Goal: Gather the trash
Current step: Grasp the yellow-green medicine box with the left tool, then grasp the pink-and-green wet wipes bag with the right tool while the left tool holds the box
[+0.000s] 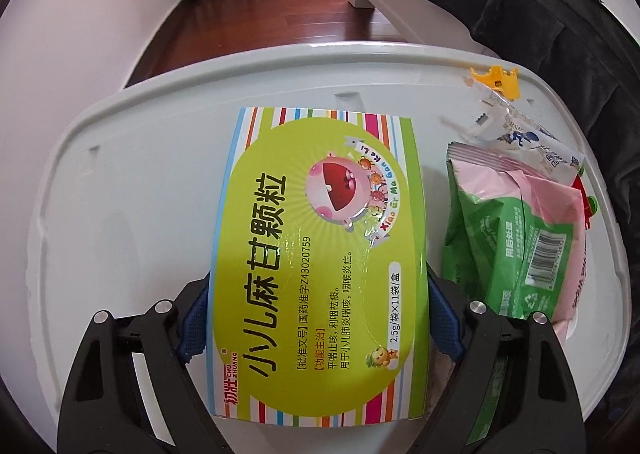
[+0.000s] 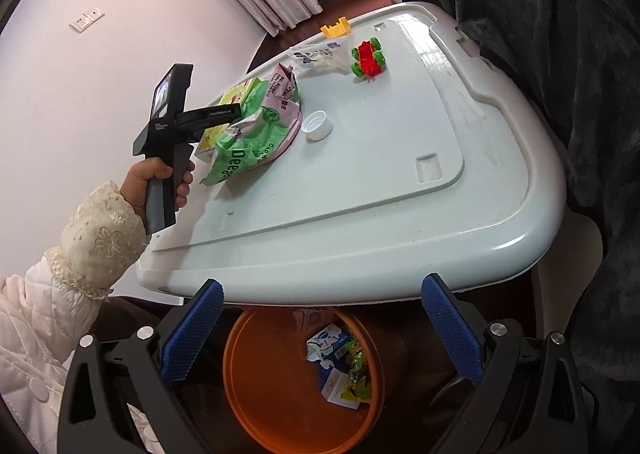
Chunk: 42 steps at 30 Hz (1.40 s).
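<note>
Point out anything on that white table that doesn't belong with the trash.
The red and green toy car stands near the table's far edge, beyond the white bottle cap. It looks like an intact toy, not trash.

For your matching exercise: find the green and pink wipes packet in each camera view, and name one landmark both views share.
Left wrist: wipes packet at right, beside the medicine box.
Right wrist: wipes packet left of centre, next to the white bottle cap.
Shared landmark: yellow plastic piece at the table's far edge.
</note>
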Motion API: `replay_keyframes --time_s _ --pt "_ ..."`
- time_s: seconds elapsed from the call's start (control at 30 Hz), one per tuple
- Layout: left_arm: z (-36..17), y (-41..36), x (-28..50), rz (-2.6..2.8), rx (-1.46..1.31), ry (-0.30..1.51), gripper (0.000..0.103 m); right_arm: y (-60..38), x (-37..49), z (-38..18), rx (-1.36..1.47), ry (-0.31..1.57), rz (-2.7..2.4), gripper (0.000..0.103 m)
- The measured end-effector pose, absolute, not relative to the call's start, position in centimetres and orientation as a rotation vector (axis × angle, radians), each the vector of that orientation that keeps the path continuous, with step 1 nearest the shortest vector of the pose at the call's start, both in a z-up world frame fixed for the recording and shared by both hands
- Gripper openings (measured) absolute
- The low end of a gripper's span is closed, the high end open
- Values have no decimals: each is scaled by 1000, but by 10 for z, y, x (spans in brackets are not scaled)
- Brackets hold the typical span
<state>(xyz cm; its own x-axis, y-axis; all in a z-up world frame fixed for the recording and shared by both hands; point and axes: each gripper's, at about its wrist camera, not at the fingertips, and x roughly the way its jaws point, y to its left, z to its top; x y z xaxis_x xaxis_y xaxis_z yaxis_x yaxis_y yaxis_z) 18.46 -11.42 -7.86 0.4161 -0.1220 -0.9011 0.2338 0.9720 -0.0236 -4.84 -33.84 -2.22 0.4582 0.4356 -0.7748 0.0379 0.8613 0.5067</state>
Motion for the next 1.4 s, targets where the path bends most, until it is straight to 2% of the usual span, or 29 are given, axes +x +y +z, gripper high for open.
replay_keyframes --time_s 0.37,0.83,1.13,1.4 --pt "-56 -84 136 -201 77 1082 83 -324 -56 -2 461 1036 283 98" --pt "-31 -28 21 -193 74 1039 84 -268 -40 35 360 967 410 98" --pt "-16 -13 -51 -243 65 1009 84 -235 21 59 338 962 407 98" --pt "-10 -6 -95 -301 47 980 84 -225 94 48 381 1001 302 98"
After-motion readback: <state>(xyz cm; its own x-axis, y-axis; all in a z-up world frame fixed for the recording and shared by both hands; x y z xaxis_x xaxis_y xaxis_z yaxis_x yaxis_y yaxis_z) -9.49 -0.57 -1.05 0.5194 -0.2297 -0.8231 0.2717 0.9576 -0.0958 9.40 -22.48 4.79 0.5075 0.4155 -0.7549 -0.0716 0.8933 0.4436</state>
